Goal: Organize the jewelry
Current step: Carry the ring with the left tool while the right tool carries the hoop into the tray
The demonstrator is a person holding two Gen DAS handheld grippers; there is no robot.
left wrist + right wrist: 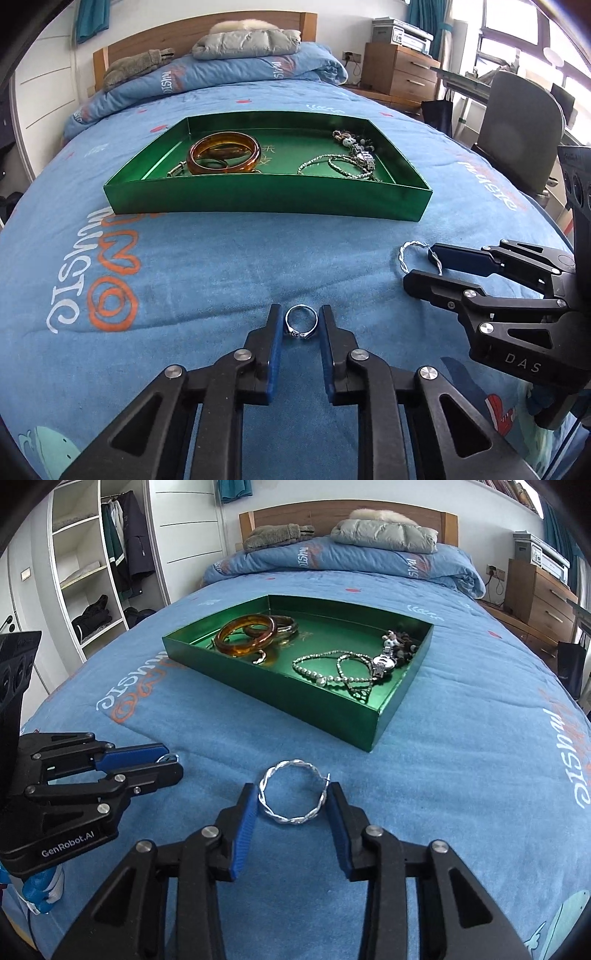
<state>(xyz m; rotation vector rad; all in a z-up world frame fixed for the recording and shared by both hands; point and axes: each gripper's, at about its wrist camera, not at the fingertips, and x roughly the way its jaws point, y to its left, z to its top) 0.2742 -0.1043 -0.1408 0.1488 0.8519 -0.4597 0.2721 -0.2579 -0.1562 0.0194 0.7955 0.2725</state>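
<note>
Nearest the left wrist camera, the left claw [300, 325] sits low on the blue bedspread [221, 258] with its 2 blue-padded fingers narrowly apart around a small silver ring [301, 322]. Whether the pads touch the ring cannot be told. To its right, the right claw [291, 799] is spread wider around a twisted silver hoop [291, 797], which lies flat on the bedspread between the finger pads [245, 823]; contact there is also unclear. Beyond both claws rests a green tray [266, 195] on the bed. Its left part holds 1 amber bangle [223, 152] overlapping darker bangles. Its right part holds beaded silver chains [332, 668] and a small watch [380, 662].
</note>
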